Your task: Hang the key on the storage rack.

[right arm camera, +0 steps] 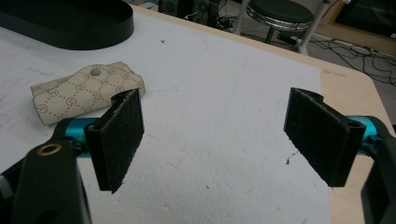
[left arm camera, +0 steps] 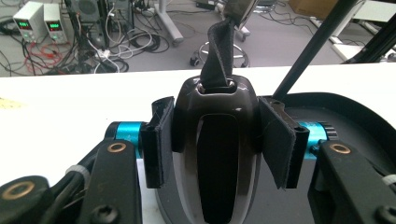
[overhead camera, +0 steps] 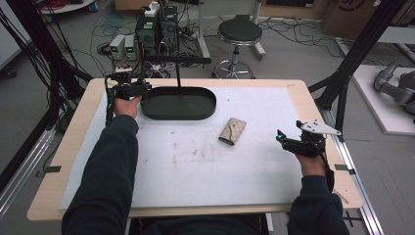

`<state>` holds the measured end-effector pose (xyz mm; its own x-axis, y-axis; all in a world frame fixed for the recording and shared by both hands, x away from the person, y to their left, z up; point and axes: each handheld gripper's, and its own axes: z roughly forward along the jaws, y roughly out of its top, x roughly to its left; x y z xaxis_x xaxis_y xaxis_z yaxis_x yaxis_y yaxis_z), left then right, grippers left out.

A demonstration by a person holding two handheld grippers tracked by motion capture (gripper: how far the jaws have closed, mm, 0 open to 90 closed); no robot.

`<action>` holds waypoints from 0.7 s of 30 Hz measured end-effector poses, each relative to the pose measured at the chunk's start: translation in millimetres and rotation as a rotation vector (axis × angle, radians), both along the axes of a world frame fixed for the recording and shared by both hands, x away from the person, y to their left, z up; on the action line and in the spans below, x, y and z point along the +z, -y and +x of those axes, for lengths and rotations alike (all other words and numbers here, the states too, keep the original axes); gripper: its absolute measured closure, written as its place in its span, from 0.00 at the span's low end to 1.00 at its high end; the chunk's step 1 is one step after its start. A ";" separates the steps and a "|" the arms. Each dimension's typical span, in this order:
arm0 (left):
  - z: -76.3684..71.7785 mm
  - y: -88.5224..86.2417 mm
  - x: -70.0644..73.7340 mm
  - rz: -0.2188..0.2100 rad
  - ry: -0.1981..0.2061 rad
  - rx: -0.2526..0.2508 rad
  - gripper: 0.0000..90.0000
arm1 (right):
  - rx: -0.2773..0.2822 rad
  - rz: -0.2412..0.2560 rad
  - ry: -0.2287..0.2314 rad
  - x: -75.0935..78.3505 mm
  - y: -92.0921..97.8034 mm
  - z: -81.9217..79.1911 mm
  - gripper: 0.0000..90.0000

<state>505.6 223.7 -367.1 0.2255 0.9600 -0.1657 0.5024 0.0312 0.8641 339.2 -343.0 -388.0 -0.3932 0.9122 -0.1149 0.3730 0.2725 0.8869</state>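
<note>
Glossy black key fob (left arm camera: 217, 154), pinched in the left claw (left arm camera: 219, 140) over the black oval tray (overhead camera: 178, 104), could slip sideways; right claw (right arm camera: 219, 135) hangs spread.

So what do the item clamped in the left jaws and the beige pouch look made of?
The key fob: glossy dark hard plastic by its reflections, with a matte, fabric-like strap. The pouch: beige monogram-printed leather or faux leather, matte, with a snap button; which one is unclear.

My black jaws ride on cyan bars with brass-ringed pivots (sleeves dark navy), beside the oval black tray (overhead camera: 178, 104).
</note>
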 end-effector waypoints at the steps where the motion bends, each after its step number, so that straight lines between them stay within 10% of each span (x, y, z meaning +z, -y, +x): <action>1: -1.0 -0.2 0.1 0.004 0.006 -0.002 0.54 | 0.000 0.000 0.000 -0.1 -0.2 0.1 0.23; 12: -15.7 -9.9 5.4 -0.023 0.040 -0.009 0.42 | 0.004 -0.007 -0.001 -0.2 -2.0 -0.5 0.23; 17: -47.4 -1.8 16.3 -0.076 0.142 -0.112 0.27 | 0.005 -0.005 -0.002 -1.2 -1.8 0.9 0.23; 21: -76.5 1.7 21.7 -0.032 0.215 -0.193 0.21 | 0.013 -0.002 -0.005 -1.3 -5.4 2.2 0.23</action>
<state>429.1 222.0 -345.4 0.4364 0.8912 -0.1238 0.3070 -0.0181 0.9515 341.4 -337.6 -389.3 -0.4058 0.9067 -0.1147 0.3742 0.2793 0.8843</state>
